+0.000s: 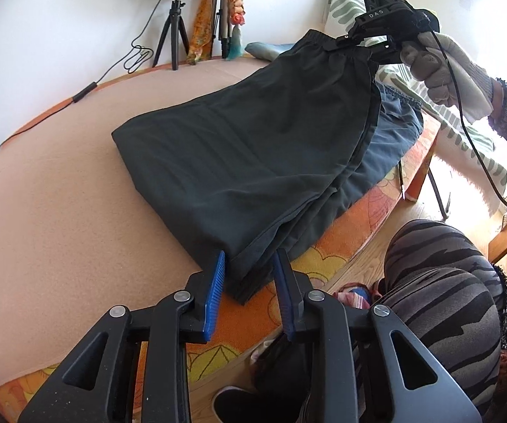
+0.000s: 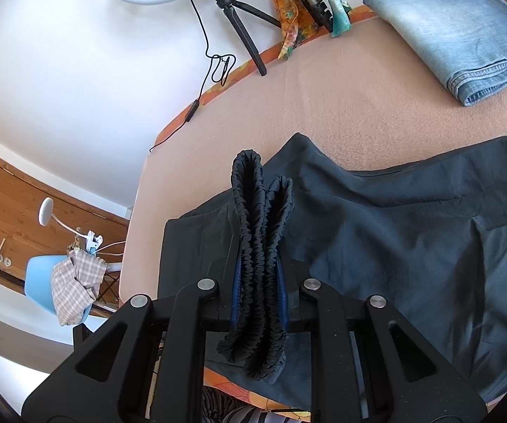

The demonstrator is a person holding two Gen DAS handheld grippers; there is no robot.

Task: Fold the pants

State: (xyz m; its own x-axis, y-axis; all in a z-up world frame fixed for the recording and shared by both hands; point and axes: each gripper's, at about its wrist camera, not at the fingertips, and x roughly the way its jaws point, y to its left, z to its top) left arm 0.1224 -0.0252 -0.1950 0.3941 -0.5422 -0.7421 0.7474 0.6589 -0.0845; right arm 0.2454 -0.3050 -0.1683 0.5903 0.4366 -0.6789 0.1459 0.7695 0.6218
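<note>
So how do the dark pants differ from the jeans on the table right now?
The dark pants are charcoal and half-folded, with the waistband lifted in the right gripper. The jeans are pale blue denim, fully folded and lying untouched at the far corner. Both rest on the same table.
</note>
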